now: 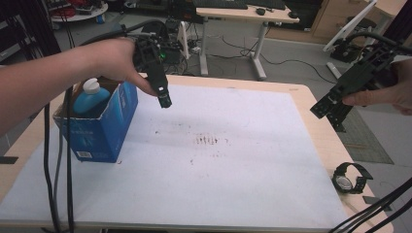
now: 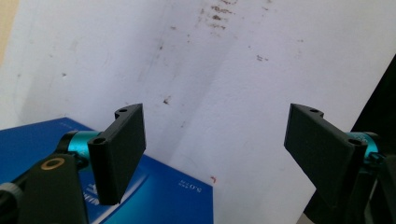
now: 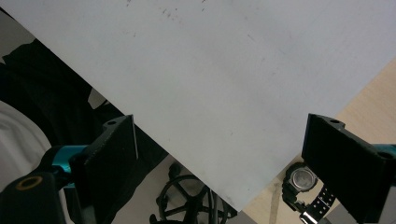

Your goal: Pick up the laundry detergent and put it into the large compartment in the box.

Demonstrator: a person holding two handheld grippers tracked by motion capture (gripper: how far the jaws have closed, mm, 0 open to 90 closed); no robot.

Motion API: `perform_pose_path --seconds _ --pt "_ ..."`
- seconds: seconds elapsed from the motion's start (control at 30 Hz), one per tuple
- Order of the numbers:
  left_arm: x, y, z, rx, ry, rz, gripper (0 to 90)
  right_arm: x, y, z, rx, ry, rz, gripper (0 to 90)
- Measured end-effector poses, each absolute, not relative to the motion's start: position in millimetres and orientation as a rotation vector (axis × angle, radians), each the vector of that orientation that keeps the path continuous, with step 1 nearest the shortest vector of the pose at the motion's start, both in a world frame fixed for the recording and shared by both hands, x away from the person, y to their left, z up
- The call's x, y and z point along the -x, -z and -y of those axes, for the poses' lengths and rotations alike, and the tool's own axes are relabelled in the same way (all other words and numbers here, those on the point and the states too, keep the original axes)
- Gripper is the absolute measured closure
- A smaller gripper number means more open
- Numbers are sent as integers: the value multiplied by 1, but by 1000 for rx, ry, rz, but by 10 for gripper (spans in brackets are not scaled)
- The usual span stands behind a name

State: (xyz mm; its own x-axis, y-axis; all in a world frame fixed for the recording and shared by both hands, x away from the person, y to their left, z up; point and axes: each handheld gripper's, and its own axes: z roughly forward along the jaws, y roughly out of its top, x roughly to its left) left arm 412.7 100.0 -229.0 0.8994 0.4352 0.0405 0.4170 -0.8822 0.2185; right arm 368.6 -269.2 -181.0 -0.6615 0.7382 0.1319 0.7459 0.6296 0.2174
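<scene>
A pale wooden bench (image 1: 318, 131) carries a white sheet (image 1: 218, 165) that covers nearly all of it; brown specks mark the sheet near its middle. Behind the bench lies a grey floor with cables, a white-legged desk (image 1: 243, 19) at 12 o'clock and wooden cabinets at 1 o'clock.

A blue box (image 1: 99, 128) stands open at 9 o'clock on the sheet, with a blue bottle (image 1: 90, 97) with a white cap upright inside it. The left tongs (image 1: 164, 99) hang in the air just beside the box's upper edge, toward 10 o'clock, pointing down at the sheet. In the left gripper view their jaws stand wide apart with nothing between them, and the box (image 2: 163, 191) lies just below the near jaw.

The right tongs (image 1: 330, 109) hover off the bench's edge at 3 o'clock, also wide and empty. A black watch (image 1: 351, 177) lies on bare wood at 4 o'clock, well apart from the box; in the right gripper view the watch (image 3: 303, 186) shows beside the far jaw.

Black cables hang in front of the box at 8 o'clock, and more cross the corner at 5 o'clock.
</scene>
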Motion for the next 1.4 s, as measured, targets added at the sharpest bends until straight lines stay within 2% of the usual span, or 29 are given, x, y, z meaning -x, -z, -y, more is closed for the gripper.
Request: perform_pose_path --seconds 0.47,1.4 --pt "-410 244 -86 -2873 -97 -605 209 -371 183 270 1290 380 2807 97" --pt "-412 247 -85 -2882 -90 -611 209 -372 188 272 1292 378 2800 96"
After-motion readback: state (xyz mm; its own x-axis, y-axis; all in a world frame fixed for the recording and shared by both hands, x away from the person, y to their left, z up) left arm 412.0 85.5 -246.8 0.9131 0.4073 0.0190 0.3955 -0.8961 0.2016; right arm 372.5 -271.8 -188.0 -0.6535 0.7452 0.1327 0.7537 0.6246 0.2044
